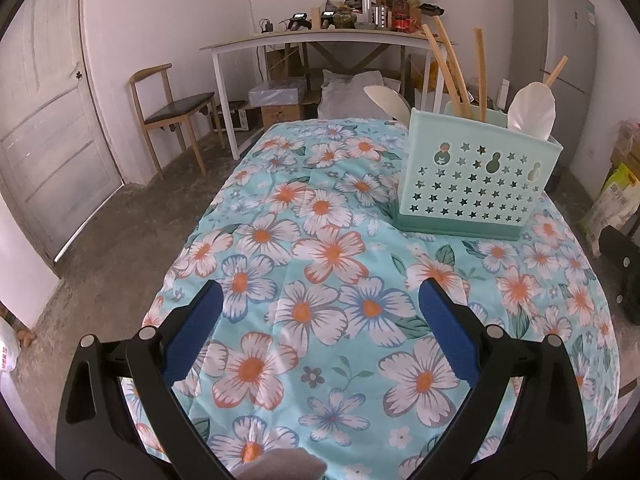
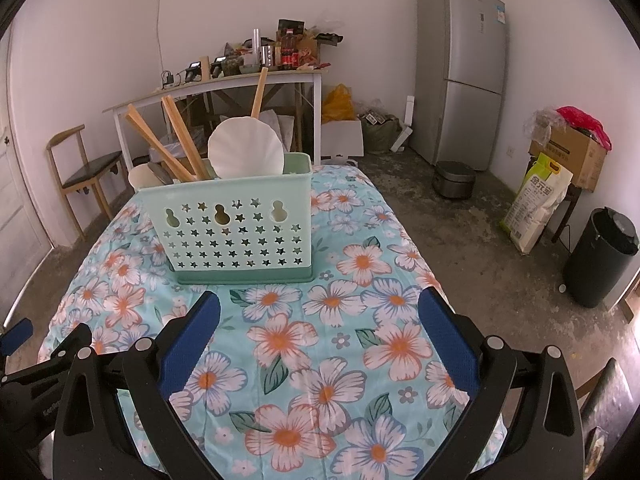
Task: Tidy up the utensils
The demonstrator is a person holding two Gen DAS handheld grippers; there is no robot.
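1. The left gripper (image 1: 320, 300) is seen released, its blue pads (image 1: 448, 332) spread wide, and nothing is held between them; only the flowered cloth (image 1: 320, 248) lies below.
2. The right gripper (image 2: 320, 312) is also released and empty, and it is kept near the holder (image 2: 236, 220) — a pale green caddy with star holes, standing upright on the cloth just in front.
3. In the holder, wooden chopsticks (image 2: 180, 140) are leaned at an angle, and white spoons (image 2: 246, 148) are stood with the bowls up. A further white spoon (image 1: 386, 100) is seen behind the holder; whether it is inside cannot be told.
4. No loose utensil is seen on the cloth, so the task is judged almost finished.
5. The chopsticks are likely light and stiff — they should be taken at the upper shaft. The spoons look smooth, perhaps slippery and fragile, and are better gripped at the neck than at the wide bowl.
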